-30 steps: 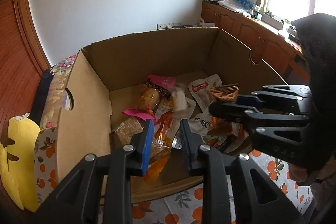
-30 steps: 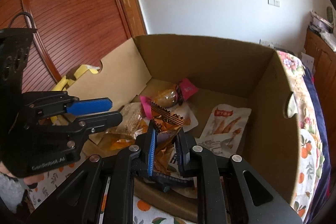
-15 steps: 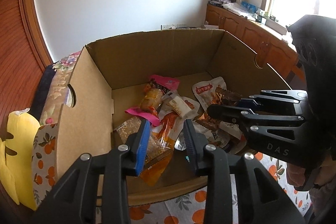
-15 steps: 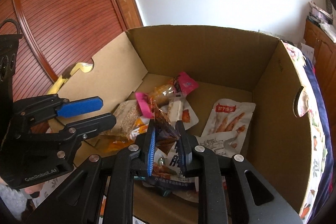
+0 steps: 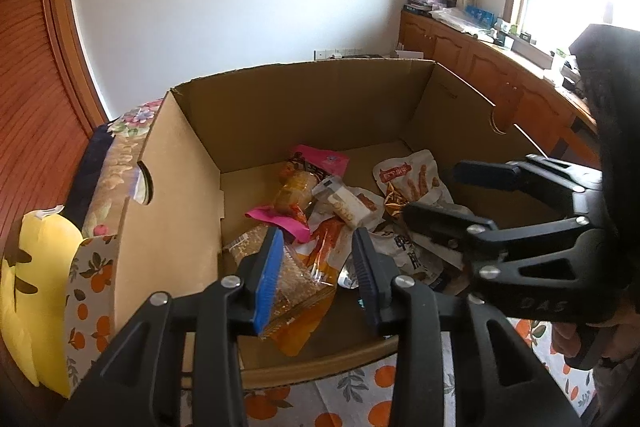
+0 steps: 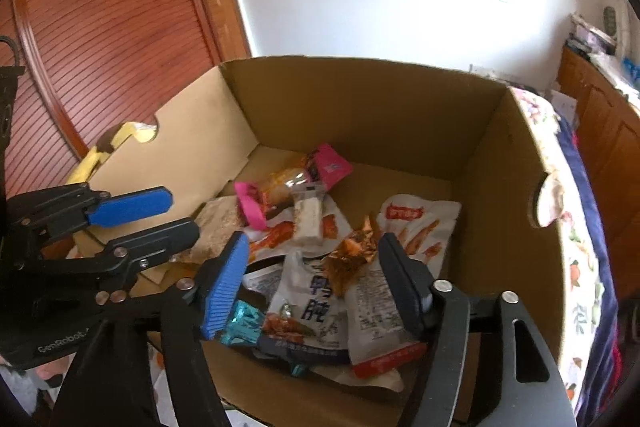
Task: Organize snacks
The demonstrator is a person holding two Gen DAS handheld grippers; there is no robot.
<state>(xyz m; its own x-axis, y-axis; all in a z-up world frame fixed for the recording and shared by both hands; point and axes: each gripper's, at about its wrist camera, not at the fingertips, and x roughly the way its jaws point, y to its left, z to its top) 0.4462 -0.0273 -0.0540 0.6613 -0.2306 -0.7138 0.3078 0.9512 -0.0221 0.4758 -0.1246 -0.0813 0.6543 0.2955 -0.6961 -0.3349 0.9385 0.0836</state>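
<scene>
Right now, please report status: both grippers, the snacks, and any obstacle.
Right gripper just opened, copper packet dropped onto pile. Left gripper open, empty, jaws just widening. All snacks inside cardboard box. Nothing blocking.

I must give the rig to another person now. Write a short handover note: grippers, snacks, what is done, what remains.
Right gripper: jaws have just been opening; nothing gripped, the crinkled orange snack packet lies loose on the pile below.
Left gripper: jaws have just been opening a little; empty, above the clear cracker pack.
Snacks: all visible ones are inside the cardboard box.
Done: orange packet dropped in.
Left: cannot tell whether any snacks remain outside the box.
</scene>
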